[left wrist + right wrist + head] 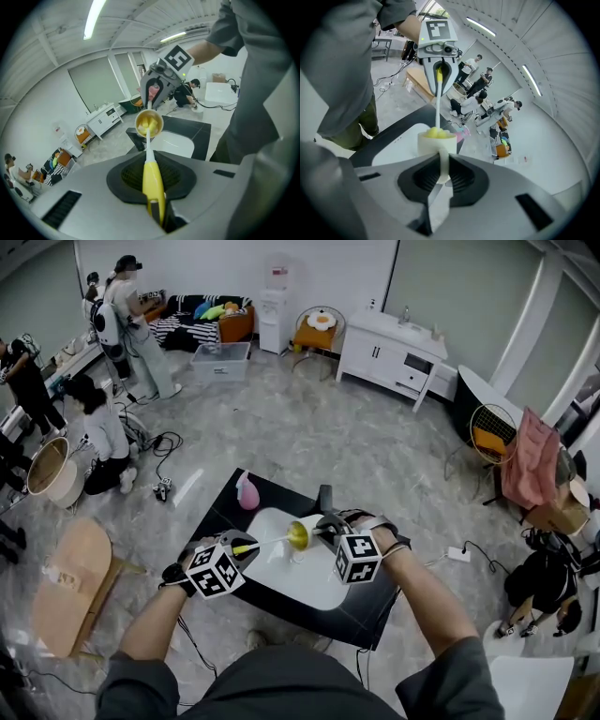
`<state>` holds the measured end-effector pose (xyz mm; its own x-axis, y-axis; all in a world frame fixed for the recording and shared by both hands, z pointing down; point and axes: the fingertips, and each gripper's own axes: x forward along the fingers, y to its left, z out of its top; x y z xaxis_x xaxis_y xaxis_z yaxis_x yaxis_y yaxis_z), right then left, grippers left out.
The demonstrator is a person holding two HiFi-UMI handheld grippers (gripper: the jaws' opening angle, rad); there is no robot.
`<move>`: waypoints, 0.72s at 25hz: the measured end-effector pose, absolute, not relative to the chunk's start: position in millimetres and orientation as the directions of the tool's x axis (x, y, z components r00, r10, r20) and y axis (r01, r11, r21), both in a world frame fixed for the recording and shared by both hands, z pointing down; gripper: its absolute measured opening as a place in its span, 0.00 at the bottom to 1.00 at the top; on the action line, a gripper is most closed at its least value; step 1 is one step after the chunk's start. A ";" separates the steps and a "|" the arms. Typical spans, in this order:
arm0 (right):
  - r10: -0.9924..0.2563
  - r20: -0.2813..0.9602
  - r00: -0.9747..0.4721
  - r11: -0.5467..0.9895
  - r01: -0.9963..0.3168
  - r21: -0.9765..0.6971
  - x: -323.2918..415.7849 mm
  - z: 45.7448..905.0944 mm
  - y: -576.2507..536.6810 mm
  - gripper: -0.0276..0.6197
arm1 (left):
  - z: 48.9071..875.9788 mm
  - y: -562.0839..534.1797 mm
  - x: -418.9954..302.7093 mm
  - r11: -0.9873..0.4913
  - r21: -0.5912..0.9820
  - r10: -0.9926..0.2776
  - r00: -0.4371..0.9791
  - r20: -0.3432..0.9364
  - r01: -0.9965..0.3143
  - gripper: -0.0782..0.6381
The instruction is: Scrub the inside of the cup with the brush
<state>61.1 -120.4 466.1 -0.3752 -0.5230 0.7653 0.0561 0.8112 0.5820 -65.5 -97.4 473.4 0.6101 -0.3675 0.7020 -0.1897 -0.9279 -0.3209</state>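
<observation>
I hold a white cup [300,534] tipped on its side above the white tray [309,587]. My right gripper [325,533] is shut on the cup's handle [442,165]. My left gripper [246,547] is shut on the yellow handle of a brush [152,182]. The brush's white neck reaches into the cup's mouth [149,123], and its yellow head [436,133] sits inside the cup [436,143]. In the left gripper view the right gripper [157,91] shows behind the cup. In the right gripper view the left gripper [438,70] shows beyond the brush's stem.
The tray lies on a low black table [370,610], with a pink spray bottle [247,491] at its far left corner. A wooden board [70,582] lies on the floor to the left. Cables run over the floor, and several people stand or crouch at the far left.
</observation>
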 end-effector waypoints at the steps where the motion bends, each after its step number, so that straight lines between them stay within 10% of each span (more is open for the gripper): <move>1: -0.521 0.768 -0.372 0.812 0.061 0.581 61.1 465.2 -120.9 0.11 | 476.4 -94.3 -64.8 -0.931 -0.313 -0.360 0.612 0.705 -0.187 0.16; 18: -0.463 0.816 -0.346 0.847 0.100 0.523 66.9 482.3 -121.9 0.11 | 480.5 -100.3 -64.4 -0.938 -0.279 -0.346 0.626 0.699 -0.206 0.16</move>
<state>66.9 -121.9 482.3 -0.3463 -0.4626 0.8161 0.1005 0.8467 0.5226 -64.4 -100.3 480.5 0.6257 -0.3456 0.6993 -0.2057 -0.9379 -0.2794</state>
